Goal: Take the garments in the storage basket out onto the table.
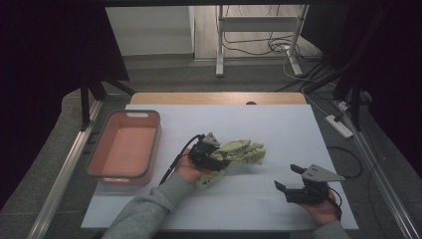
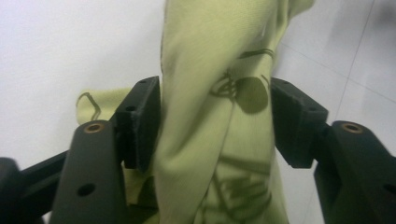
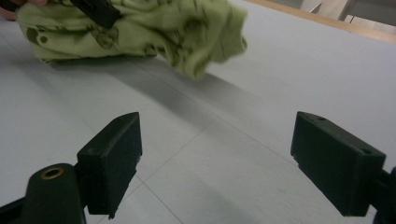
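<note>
A pale green patterned cloth [image 1: 244, 151] lies bunched at the middle of the white table sheet [image 1: 278, 124]. My left gripper [image 1: 219, 158] reaches into the cloth's left end. In the left gripper view the cloth [image 2: 205, 70] hangs loosely between the two black pads [image 2: 140, 121], which stand apart and do not pinch it. My right gripper [image 1: 286, 177] rests near the table's front right, well apart from the cloth, and its jaws are wide with nothing between them. In the right gripper view, that gripper [image 3: 217, 144] looks over bare table toward the cloth [image 3: 140, 28].
A pink basket with a grey rim [image 1: 158, 139] stands at the left of the table, and nothing shows inside it. A wooden table edge [image 1: 214, 98] runs along the back. Cables and a white stand [image 1: 259, 40] sit on the floor beyond.
</note>
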